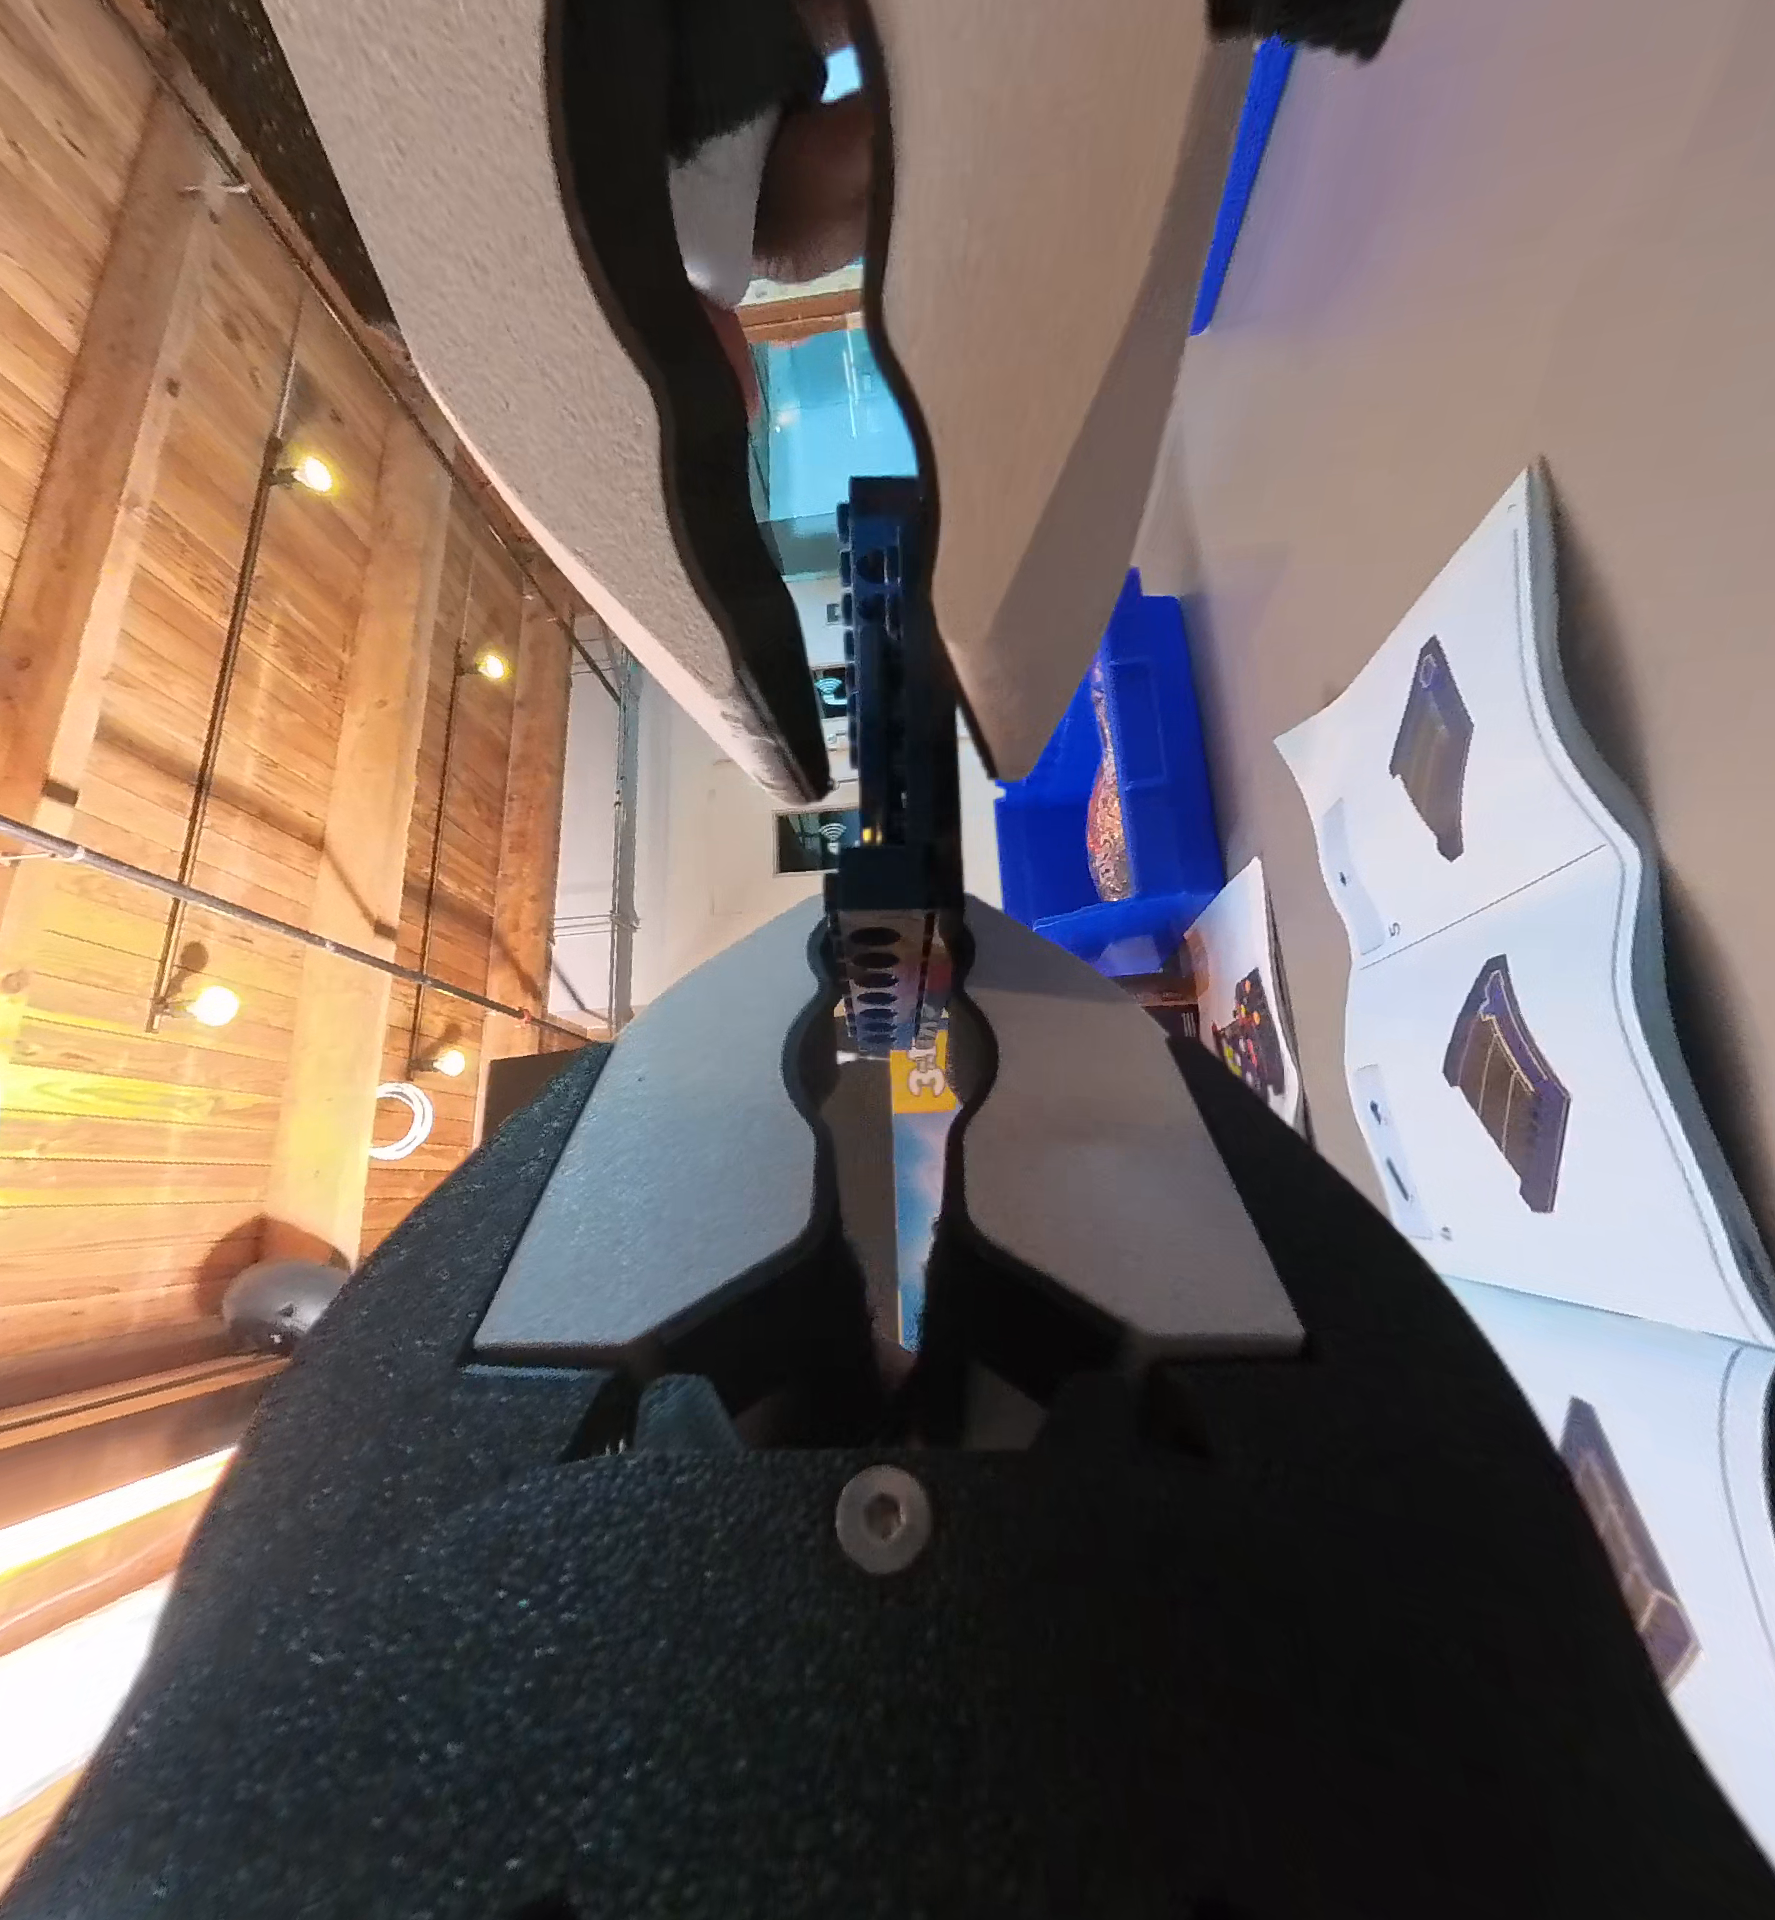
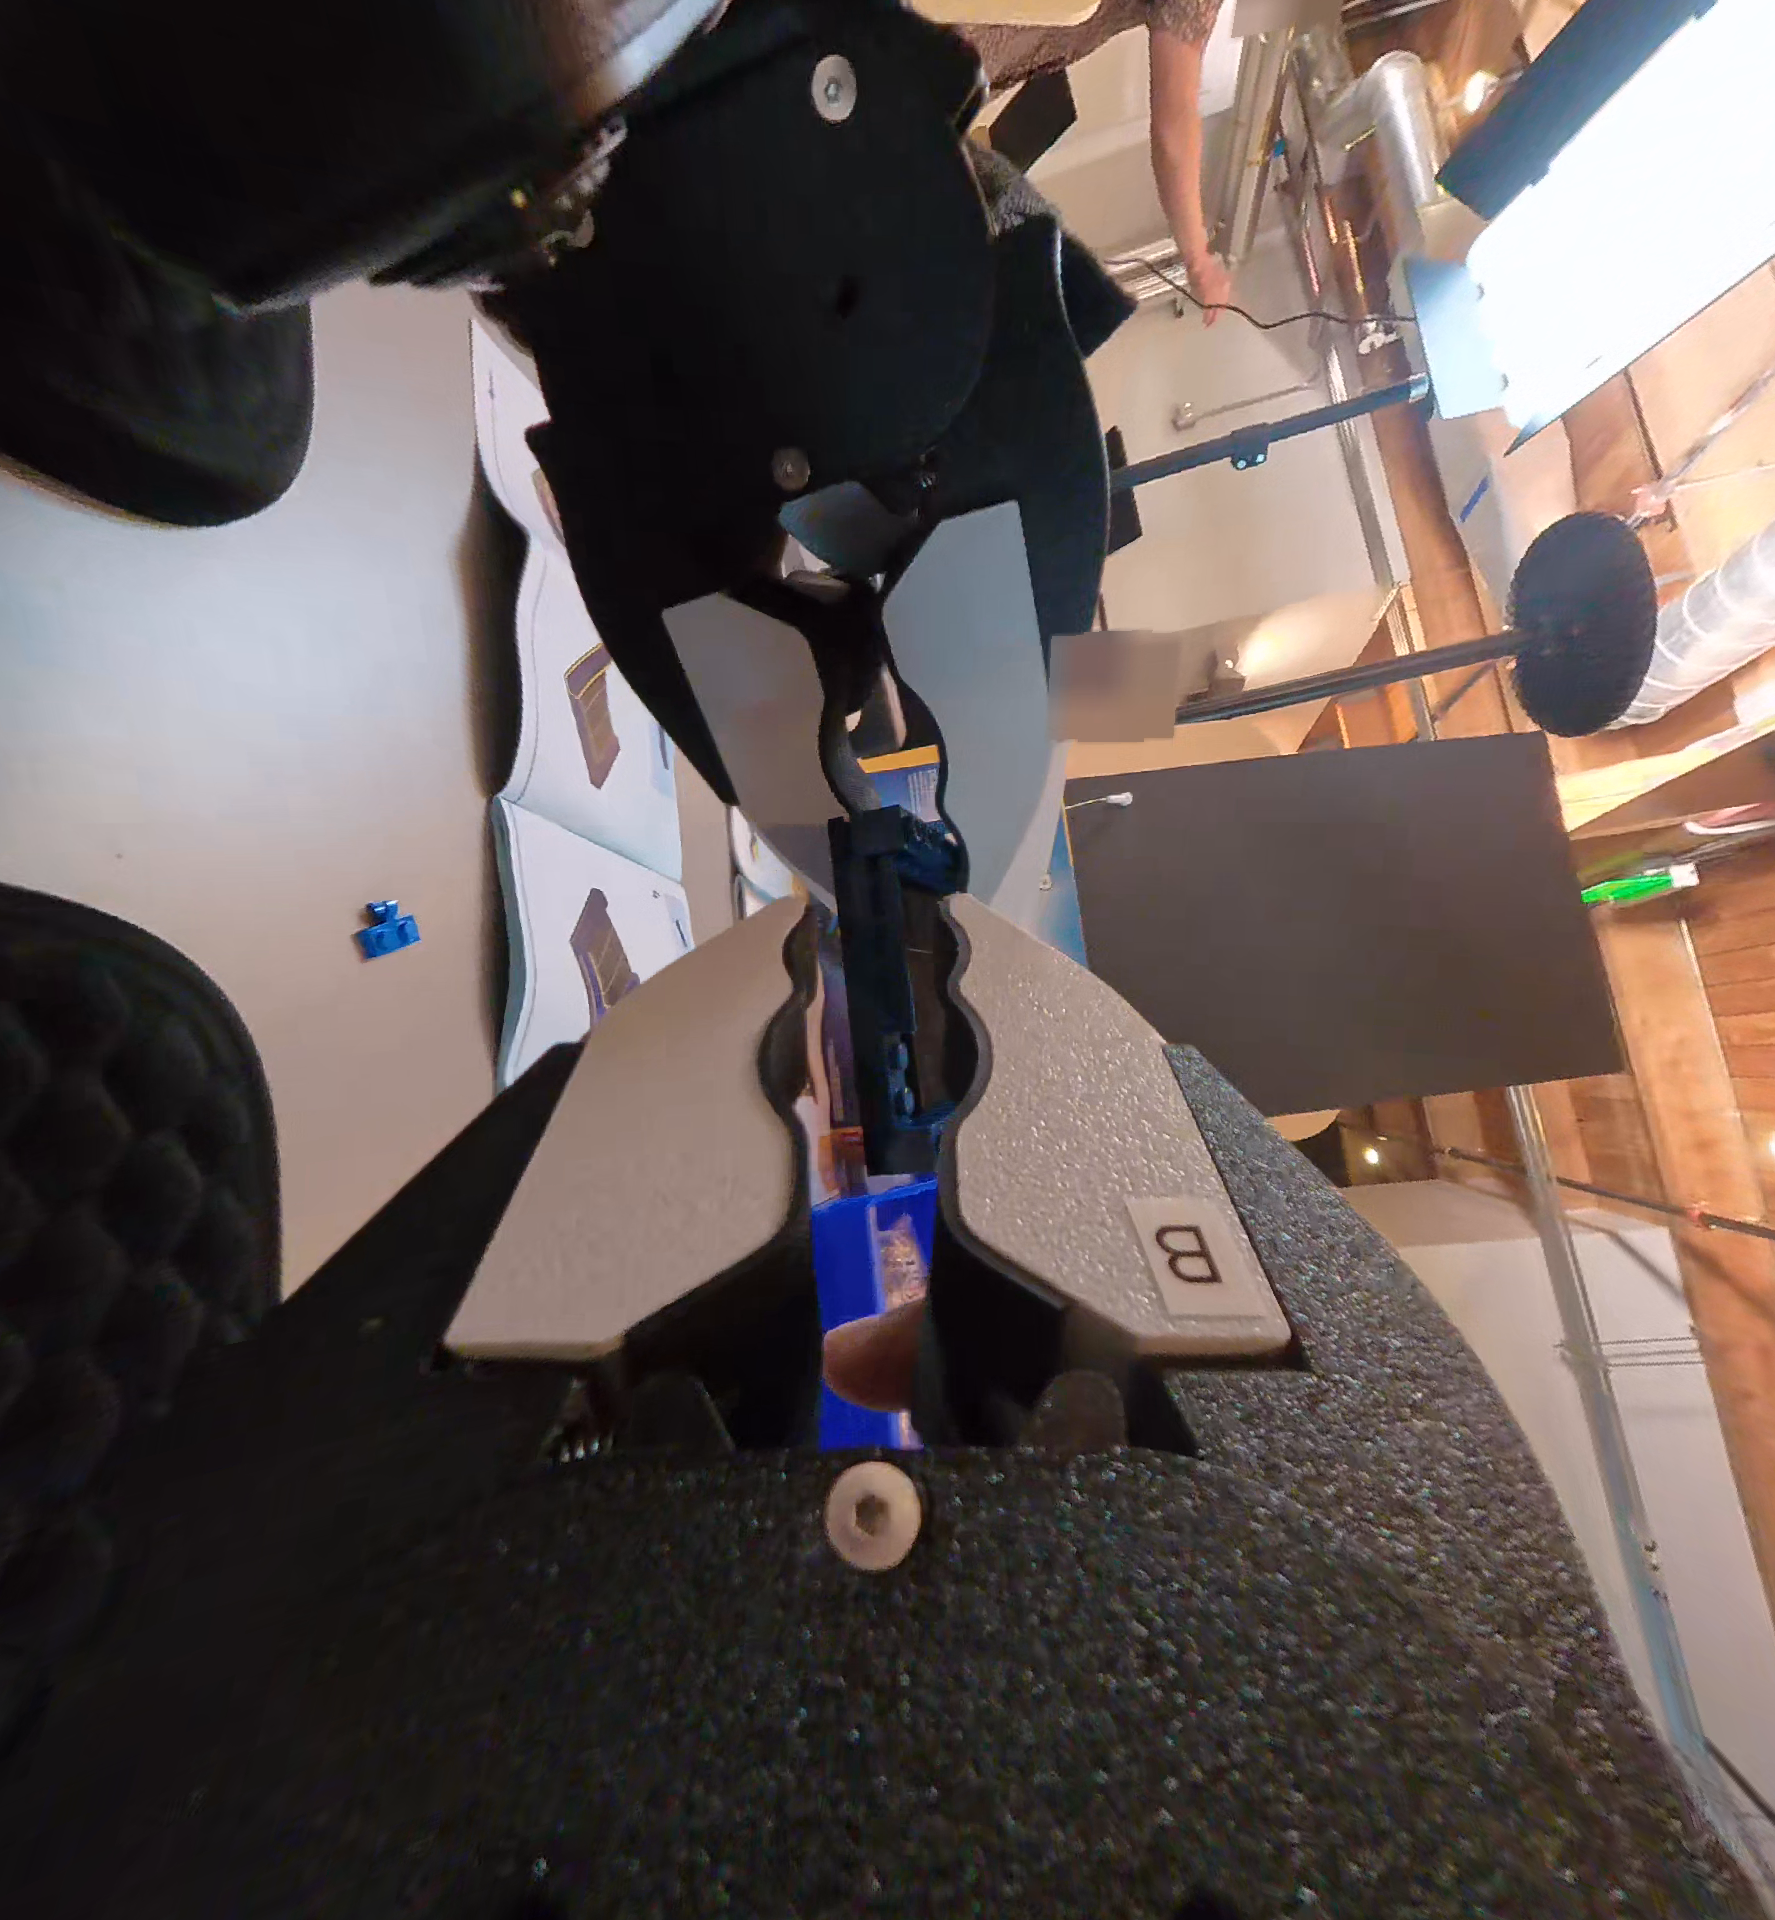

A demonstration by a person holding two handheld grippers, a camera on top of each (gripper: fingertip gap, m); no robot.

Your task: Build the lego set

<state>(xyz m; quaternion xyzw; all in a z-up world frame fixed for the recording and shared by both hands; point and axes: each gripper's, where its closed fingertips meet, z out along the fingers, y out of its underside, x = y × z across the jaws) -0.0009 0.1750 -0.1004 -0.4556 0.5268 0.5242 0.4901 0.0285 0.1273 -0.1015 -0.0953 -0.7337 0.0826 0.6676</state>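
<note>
**Dark brick strip bridged between two grippers**

Black-and-navy brick assembly (image 1: 888,810) runs lengthwise from the left gripper (image 1: 888,966), fingers nearly closed on its holed end, to the right gripper (image 2: 883,997), whose narrowly parted fingers flank its other end; contact there is unclear. Below, an open booklet (image 1: 1548,935) lies on the tabletop (image 2: 187,675).

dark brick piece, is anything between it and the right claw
Nothing visible does. The dark brick piece already sits between the fingers of the right claw, with a sliver of gap showing beside one finger. The left claw grips its far end.
</note>
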